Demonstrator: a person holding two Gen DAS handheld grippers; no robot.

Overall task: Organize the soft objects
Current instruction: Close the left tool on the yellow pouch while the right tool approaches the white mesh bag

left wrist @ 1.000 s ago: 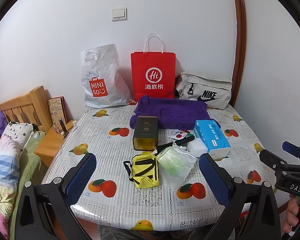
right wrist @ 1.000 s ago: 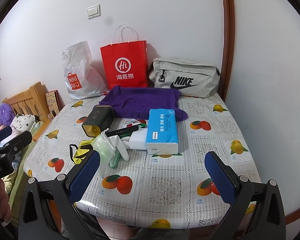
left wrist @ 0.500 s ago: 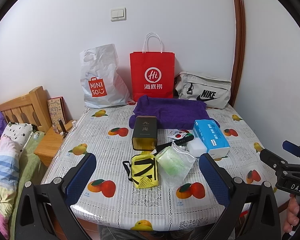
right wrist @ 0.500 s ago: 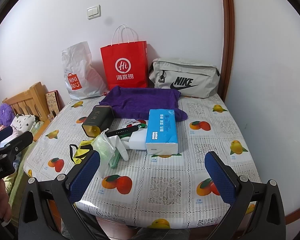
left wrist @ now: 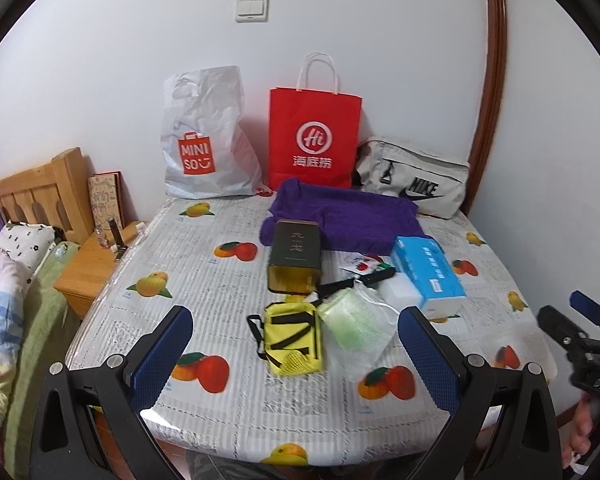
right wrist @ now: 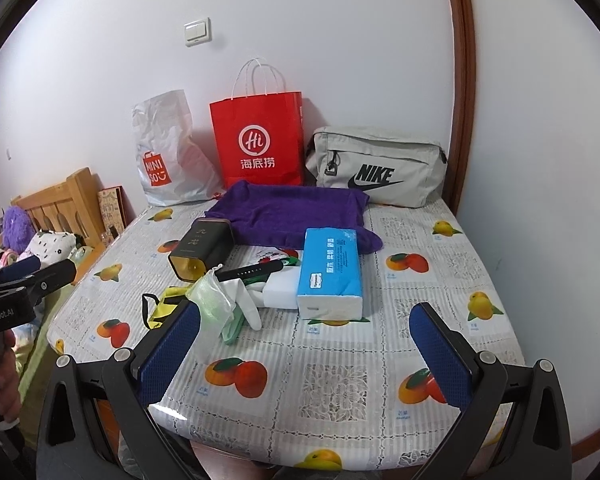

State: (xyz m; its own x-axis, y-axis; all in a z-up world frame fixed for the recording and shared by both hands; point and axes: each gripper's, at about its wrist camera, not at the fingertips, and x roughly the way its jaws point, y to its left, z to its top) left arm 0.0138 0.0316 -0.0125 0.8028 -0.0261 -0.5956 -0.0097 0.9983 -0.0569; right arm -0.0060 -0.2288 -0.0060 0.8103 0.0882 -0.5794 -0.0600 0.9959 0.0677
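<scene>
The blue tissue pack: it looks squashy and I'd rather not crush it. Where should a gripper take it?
Grip the blue tissue pack across its narrow width, near the white end facing the right gripper, coming from above. Both long sides look exposed there, though the white block sits close.

Purple towel (left wrist: 342, 216) (folded) lies flat; yellow pouch (left wrist: 294, 336) nearer.

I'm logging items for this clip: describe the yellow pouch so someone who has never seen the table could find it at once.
Start at the red paper bag against the wall, come forward past the purple towel and the dark tin lying on its side. Just in front of the tin lies the yellow pouch, beside a clear bag of green material. It is the only bright yellow item, crossed by black straps.
</scene>
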